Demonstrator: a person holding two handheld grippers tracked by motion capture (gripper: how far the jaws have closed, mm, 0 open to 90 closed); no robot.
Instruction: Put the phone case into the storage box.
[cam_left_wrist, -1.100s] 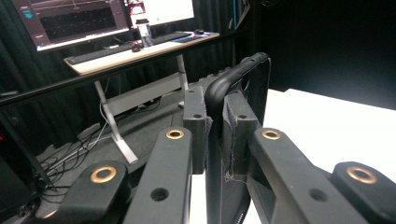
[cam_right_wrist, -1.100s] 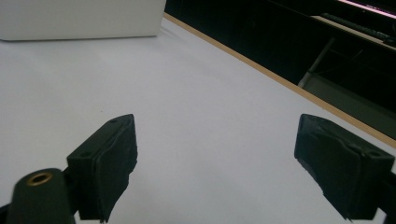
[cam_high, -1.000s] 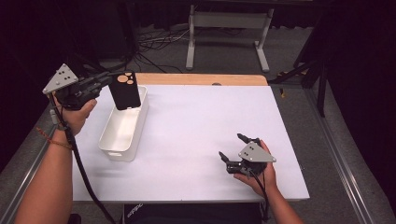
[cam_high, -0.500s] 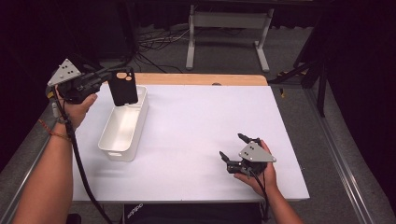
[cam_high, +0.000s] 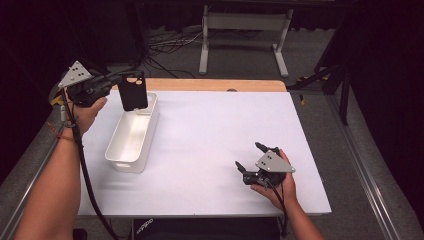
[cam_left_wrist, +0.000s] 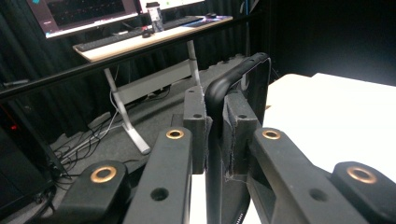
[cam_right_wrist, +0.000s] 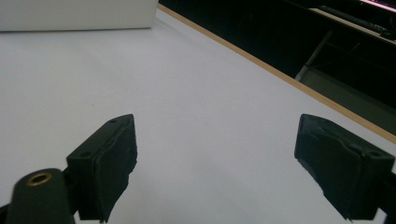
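Resting near the front edge of the white table (cam_high: 200, 150), the right gripper (cam_high: 252, 160) sits in the person's right hand (cam_high: 277, 187) with its jaws spread wide and nothing between them; in the right gripper view its two black pads (cam_right_wrist: 109, 158) stand well apart over bare tabletop. Farther back on the left side lies a long white bin (cam_high: 131, 136), its length running away from the person. Above the bin's far end hangs a black phone case (cam_high: 133, 91), held upright and clear of the bin's floor. The left gripper (cam_high: 117, 82), carried in the left hand (cam_high: 87, 107), is clamped on the case's edge; in the left gripper view the pads (cam_left_wrist: 196, 126) press on the thin black rim from both sides.
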